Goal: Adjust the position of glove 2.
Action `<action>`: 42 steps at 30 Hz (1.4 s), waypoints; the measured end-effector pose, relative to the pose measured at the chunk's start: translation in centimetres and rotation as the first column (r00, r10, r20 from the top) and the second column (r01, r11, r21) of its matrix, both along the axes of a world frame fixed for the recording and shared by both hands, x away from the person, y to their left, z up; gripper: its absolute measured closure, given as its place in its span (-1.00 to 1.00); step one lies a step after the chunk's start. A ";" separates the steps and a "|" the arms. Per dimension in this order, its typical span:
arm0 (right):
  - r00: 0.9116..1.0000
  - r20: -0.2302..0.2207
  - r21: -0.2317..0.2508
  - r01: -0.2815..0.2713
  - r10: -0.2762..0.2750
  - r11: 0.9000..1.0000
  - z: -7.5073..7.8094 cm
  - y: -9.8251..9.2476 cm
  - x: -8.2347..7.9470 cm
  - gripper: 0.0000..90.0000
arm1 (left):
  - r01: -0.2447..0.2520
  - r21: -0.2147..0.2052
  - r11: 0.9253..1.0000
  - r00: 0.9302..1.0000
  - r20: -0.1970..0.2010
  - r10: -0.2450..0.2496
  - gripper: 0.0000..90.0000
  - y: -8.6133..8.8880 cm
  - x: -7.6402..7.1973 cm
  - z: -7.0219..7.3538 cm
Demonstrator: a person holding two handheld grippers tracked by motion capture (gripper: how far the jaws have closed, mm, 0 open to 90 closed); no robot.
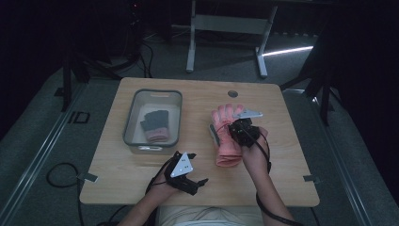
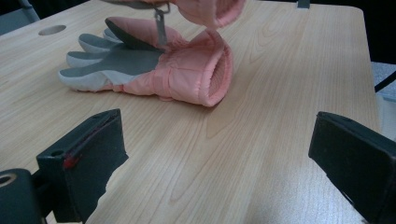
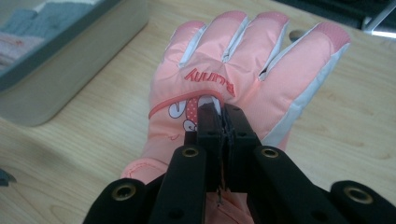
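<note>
Wooden table: right gripper clamped on pink glove, left gripper jaws open, idle; keep pinch firm, lift clear before carrying to bin.

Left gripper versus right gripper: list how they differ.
The left gripper has its jaws wide open with nothing between them; the right gripper is shut on the pink glove. The left gripper sits over bare wood near the table's front edge; the right gripper is mid-table. Both are black and hand-held.
</note>
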State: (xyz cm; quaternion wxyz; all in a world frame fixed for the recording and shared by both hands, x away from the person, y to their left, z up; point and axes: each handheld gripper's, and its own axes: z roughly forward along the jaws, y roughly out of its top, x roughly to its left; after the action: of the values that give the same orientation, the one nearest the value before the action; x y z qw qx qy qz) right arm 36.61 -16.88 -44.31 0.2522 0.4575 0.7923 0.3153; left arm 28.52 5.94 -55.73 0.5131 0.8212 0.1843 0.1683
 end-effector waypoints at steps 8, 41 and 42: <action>0.998 -0.053 0.005 0.028 -0.028 1.000 -2.3 0.0 1.0 0.93 | -0.002 0.006 1.000 1.000 -0.001 0.002 -0.93 -0.2 0.0 -0.1; 0.995 -0.092 0.108 -0.016 0.027 0.994 -3.7 -1.6 2.7 0.60 | -0.085 -0.016 0.996 0.996 -0.037 0.084 -0.92 -0.3 0.4 -0.4; 0.996 -0.084 0.104 -0.024 0.033 0.994 -3.4 -1.8 2.7 0.58 | -0.084 -0.022 0.996 0.996 -0.043 0.083 -0.91 -0.3 0.5 -0.4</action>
State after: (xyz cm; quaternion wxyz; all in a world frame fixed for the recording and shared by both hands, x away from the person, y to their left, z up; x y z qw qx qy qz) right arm 39.29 -18.65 -47.75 0.1895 0.4716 0.7915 0.3395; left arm 28.97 5.61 -56.18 0.5116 0.8098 0.2312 0.1703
